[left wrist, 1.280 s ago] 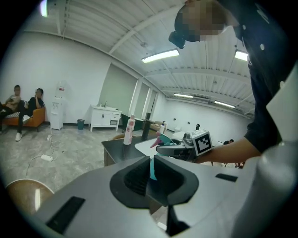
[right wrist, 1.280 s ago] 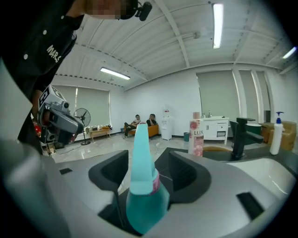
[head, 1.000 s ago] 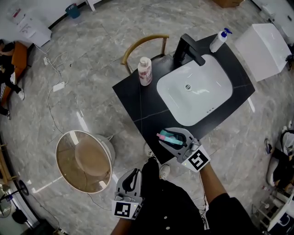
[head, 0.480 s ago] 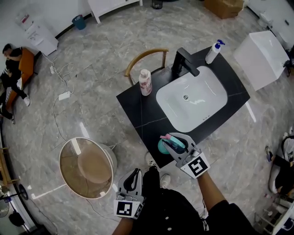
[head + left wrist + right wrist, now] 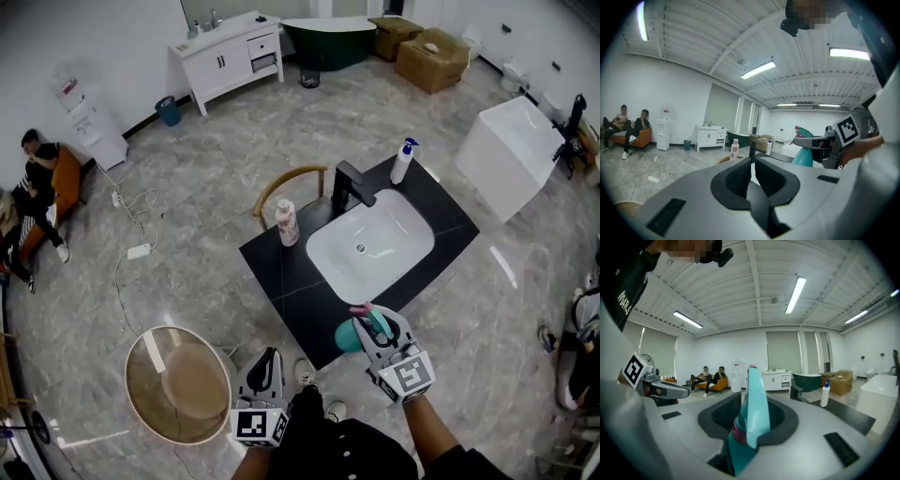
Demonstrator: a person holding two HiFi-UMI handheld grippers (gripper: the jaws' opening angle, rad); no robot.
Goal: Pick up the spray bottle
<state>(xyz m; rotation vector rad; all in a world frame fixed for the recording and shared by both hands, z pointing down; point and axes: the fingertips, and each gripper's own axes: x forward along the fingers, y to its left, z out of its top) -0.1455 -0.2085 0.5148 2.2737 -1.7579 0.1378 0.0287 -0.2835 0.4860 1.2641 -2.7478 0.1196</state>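
Black table (image 5: 281, 272) stands below; right tongs (image 5: 371, 321) clamp the bottle (image 5: 348, 336), raised clear; left tongs (image 5: 268, 357) closed, empty. Pickup looks done.

Seen from above, the left gripper (image 5: 269, 356) sits near 6 o'clock of the frame and points toward 12. Its jaws are pressed together with nothing between them. The right gripper (image 5: 373, 323) is held further out, at about 5 o'clock, and angled toward 11. Its jaws are clamped on the top of a teal spray bottle (image 5: 351, 335), whose body lies at the jaws' 9 o'clock. The right forearm (image 5: 427, 433) reaches in from the bottom edge. Each gripper's marker cube faces up, nearest the body.
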